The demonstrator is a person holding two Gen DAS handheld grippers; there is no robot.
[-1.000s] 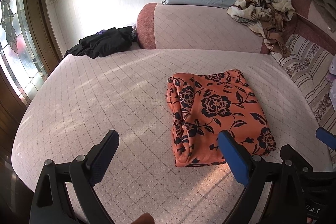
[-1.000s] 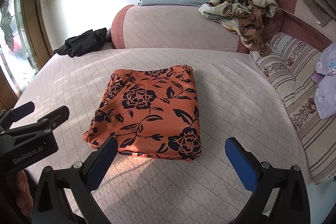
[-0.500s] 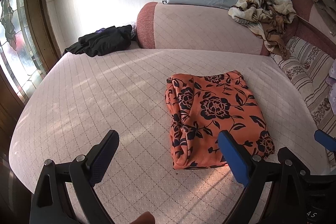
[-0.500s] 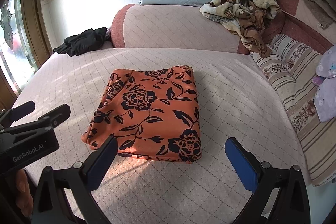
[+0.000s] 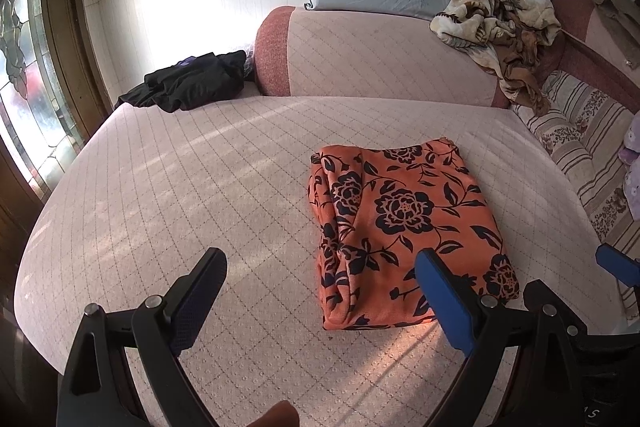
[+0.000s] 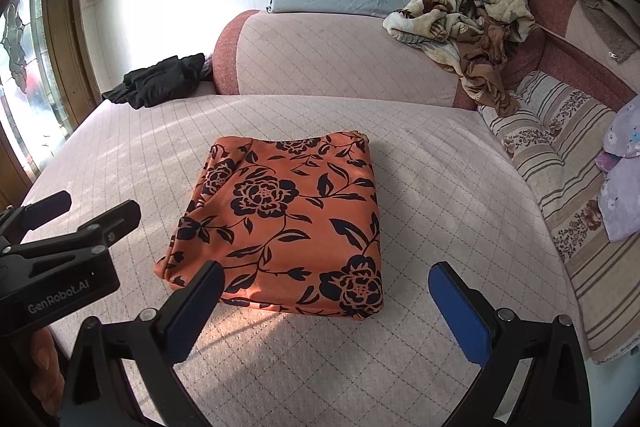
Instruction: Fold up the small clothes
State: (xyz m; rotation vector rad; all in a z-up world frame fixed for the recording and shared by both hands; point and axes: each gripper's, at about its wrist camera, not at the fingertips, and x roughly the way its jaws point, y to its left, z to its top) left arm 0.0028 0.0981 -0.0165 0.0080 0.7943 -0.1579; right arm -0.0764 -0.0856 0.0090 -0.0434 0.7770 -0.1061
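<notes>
The orange floral garment [image 6: 280,227] lay flat on the quilted pink bed [image 6: 440,187], already squared into a compact rectangle, ahead of the right gripper [image 6: 324,303] and nearer its left finger than its right; its near edge sat just beyond the fingertips, not touching them. From the left gripper [image 5: 320,291] the same cloth [image 5: 400,223] lay ahead and off to the right, its bunched side edge facing that tool's open gap and its near corner partly behind the blue right finger [image 5: 444,303]. That placement suggested a finished fold set down in the clear middle of the mattress, where both tools could reach it (though a further halving cannot be ruled out). Both grippers were spread wide with nothing between their fingers. Each was held low over the near edge of the bed, pointing forward and slightly downward, roughly level with one another; the left tool's body showed at the left rim of the right-wrist view, so the two stood side by side and close. A dark pile of clothes [image 6: 160,81] rested far ahead to the left, well apart from either tool, likely the remaining work.
</notes>
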